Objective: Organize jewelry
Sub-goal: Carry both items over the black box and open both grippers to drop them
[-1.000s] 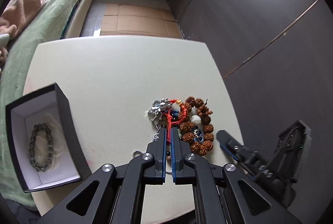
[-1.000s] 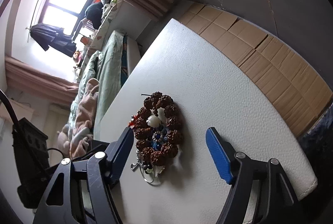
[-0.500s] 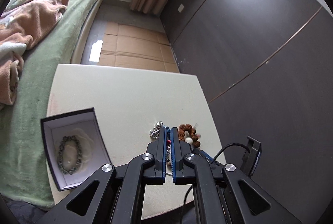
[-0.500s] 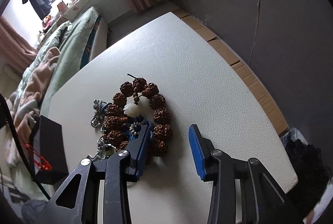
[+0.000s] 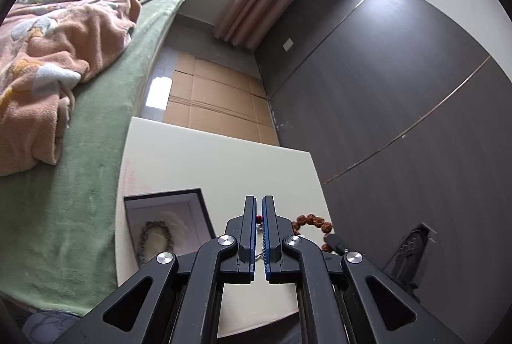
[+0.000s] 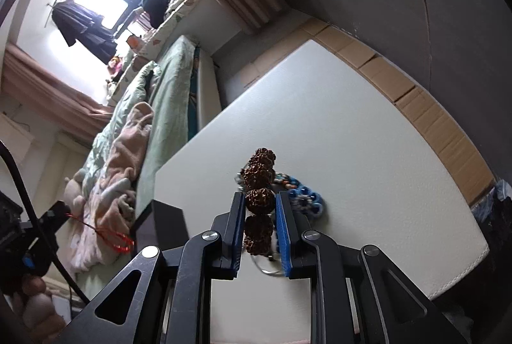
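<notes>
The right tongs (image 6: 259, 209) were closing, their blue pads pressed against a rough brown bead of the seed bracelet (image 6: 260, 200), which stood up between the jaws with more beads above and below the grip. Just beyond the right pad a cluster of blue beads (image 6: 304, 196) lay on the white counter (image 6: 352, 136), touching or nearly touching the bracelet. A thin metal ring showed low between the jaws, too blurred to tell what it belonged to.

The left tongs (image 5: 259, 217) were drawn almost together, pinching a red cord (image 5: 259, 218) with a fine silvery chain (image 5: 260, 254) visible in the narrow gap lower down. In the right wrist view a loop of that red cord hung in the air off the counter's left side, below the left tongs.

To the left of the left tongs, a dark jewelry box (image 5: 166, 225) with a white lining sat open on the counter, a dark beaded bracelet (image 5: 156, 240) lying inside it. To the right, part of the seed bracelet peeked past the jaw.

Beyond the counter lay flattened cardboard (image 5: 217, 100) on the floor, a green-covered bed (image 5: 96, 152) with a peach blanket (image 5: 57, 62), and a dark panelled wall (image 5: 400, 104).
</notes>
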`<state>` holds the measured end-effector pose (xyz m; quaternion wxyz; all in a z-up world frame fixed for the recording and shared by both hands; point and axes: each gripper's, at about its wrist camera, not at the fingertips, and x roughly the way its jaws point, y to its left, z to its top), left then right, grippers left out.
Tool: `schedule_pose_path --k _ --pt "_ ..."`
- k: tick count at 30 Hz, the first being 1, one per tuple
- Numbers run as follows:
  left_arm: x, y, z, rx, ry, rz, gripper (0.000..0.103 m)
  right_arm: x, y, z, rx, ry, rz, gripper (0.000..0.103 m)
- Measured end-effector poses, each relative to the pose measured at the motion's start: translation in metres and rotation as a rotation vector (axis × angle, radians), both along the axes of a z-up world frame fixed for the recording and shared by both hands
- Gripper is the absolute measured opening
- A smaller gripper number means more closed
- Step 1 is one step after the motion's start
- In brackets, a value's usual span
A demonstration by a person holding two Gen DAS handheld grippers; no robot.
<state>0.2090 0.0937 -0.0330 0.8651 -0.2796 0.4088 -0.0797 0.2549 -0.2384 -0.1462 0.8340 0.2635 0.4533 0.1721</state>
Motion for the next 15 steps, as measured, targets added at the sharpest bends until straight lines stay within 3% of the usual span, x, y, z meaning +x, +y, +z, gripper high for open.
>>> schedule_pose_path --k 9,15 --pt "-0.007 0.028 -0.019 -0.037 0.012 0.032 0.003 -0.012 0.048 0.055 0.038 -0.110 0.084 0.020" --pt "0.004 0.030 -0.050 -0.058 0.109 0.018 0.006 -0.013 0.076 0.077 0.047 -0.146 0.157 0.020"
